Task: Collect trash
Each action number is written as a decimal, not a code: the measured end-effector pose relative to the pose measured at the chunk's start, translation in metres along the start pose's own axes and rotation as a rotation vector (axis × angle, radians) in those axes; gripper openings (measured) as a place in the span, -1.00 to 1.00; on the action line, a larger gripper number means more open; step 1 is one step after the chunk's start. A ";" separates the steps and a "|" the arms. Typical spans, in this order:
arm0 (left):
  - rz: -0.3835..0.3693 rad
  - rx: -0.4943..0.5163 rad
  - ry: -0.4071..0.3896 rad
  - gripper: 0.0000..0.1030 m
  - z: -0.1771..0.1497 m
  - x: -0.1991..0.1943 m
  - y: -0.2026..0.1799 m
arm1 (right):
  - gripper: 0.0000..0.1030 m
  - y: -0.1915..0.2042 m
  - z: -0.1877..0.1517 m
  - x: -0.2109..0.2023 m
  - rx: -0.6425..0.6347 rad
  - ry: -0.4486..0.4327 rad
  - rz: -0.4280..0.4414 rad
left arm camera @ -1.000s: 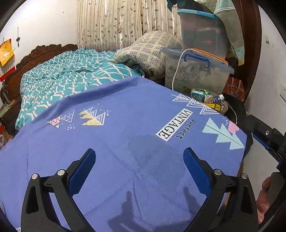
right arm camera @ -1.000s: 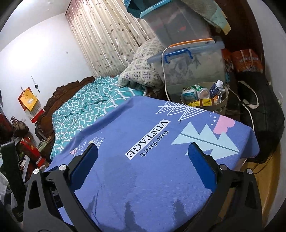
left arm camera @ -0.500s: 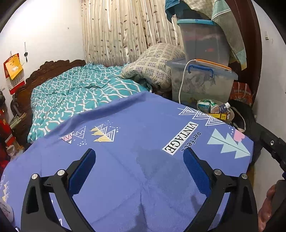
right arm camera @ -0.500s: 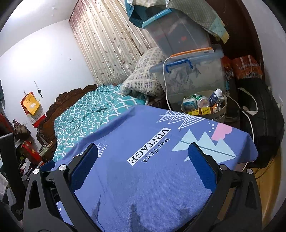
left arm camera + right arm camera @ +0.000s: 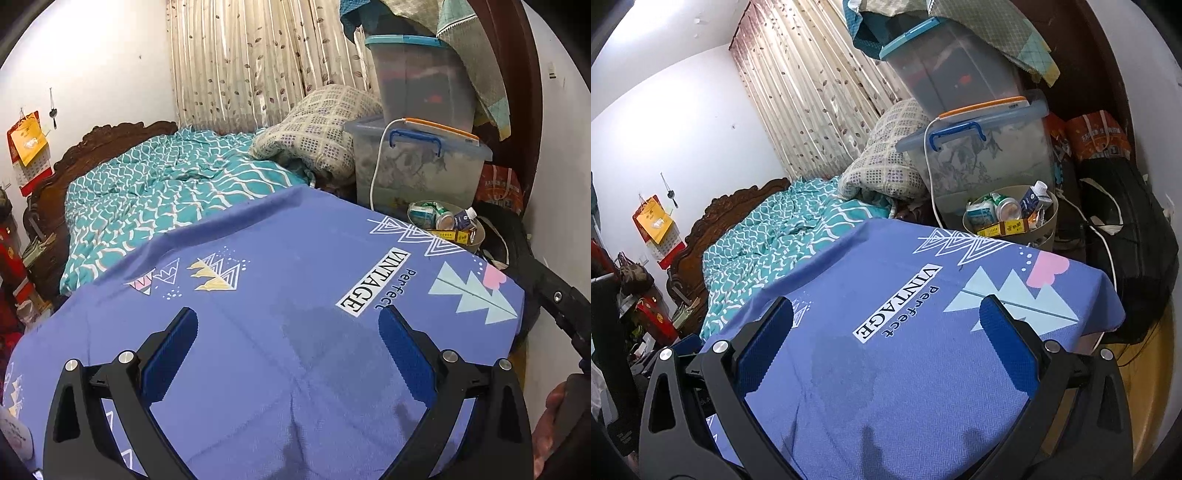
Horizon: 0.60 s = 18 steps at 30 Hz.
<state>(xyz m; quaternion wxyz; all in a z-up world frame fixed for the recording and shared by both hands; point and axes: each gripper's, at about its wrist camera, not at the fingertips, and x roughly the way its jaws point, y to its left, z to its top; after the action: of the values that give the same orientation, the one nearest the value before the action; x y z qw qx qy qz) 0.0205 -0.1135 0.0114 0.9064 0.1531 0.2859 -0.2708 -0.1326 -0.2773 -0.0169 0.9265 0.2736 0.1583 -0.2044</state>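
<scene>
Both the left gripper [image 5: 286, 328] and right gripper [image 5: 886, 319] are hovering wide, empty; the bin [image 5: 1047, 221] at one o'clock is sitting full; the tablecloth [image 5: 923, 362] is showing no trash; collecting looks finished.

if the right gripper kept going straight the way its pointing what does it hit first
Most likely the blue tablecloth, which fills the view between the open right gripper fingers. The trash bin sits beyond the table's far edge; depth is hard to judge.
</scene>
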 end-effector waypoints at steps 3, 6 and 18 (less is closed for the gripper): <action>0.009 -0.004 0.012 0.84 0.000 0.001 -0.001 | 0.93 -0.001 -0.001 0.001 0.001 0.000 -0.001; 0.013 -0.011 0.017 0.84 0.000 0.003 0.001 | 0.93 -0.001 -0.001 0.001 0.004 0.004 0.000; 0.030 0.001 0.031 0.84 -0.001 0.004 -0.001 | 0.93 -0.001 -0.002 -0.001 0.004 0.004 0.000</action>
<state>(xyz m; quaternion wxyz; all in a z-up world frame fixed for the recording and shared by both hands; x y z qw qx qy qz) 0.0225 -0.1155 0.0079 0.9058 0.1617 0.2974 -0.2549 -0.1339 -0.2764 -0.0183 0.9257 0.2756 0.1597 -0.2040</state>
